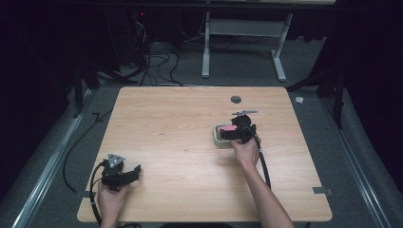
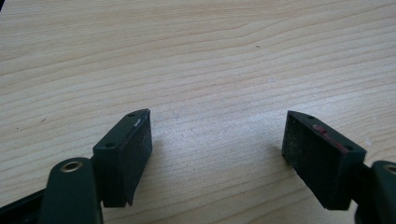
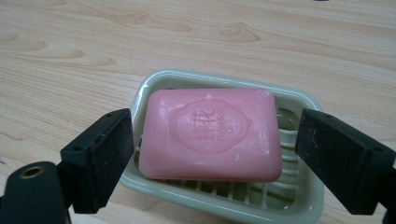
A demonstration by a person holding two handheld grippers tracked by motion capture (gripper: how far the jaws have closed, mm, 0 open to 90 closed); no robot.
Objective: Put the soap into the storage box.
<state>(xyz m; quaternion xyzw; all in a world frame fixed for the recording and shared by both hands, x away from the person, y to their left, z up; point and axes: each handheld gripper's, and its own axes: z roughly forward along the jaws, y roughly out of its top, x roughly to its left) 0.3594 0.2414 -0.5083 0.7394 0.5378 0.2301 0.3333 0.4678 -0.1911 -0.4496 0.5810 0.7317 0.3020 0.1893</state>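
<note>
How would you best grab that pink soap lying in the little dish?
Probably from above, across the two short ends of the pink soap. It lies flat in the green dish, standing proud of the rim, and the open right gripper already has a finger beside each end.

My table [image 1: 190, 142] is light wood with a small dark round hole [image 1: 235, 99] near its far edge. On its right half sits a pale green soap dish [image 1: 219, 138], flat on the wood; my left gripper [image 1: 134, 173] seems to rest near the left corner.
</note>
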